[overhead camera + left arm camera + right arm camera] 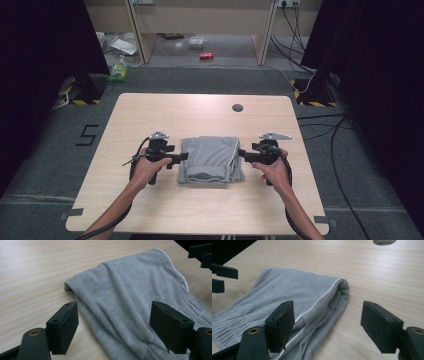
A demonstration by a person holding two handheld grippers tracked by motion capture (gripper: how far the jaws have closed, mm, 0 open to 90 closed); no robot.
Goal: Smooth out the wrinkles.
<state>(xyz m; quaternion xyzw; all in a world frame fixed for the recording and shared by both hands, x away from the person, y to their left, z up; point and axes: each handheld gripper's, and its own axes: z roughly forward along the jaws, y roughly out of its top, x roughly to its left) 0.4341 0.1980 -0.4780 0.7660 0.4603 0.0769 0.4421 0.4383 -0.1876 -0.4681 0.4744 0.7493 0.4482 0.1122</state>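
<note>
Two grippers flank a folded grey garment (pixel 212 159) lying near the middle of the table (pixel 150 112). The left gripper (pixel 183 157) sits just beside the garment's left edge, its jaws spread wide with nothing between them; in the left gripper view (pixel 113 326) the grey cloth (pixel 130 297) lies under the open gap. The right gripper (pixel 241 153) is just beside the garment's right edge, jaws likewise apart and empty; in its own view (pixel 327 325) the folded edge with a thin white stripe (pixel 322 300) runs below the left jaw. Whether either jaw touches the cloth is hard to tell. A round hole (pixel 237 107) marks the table's far side.
</note>
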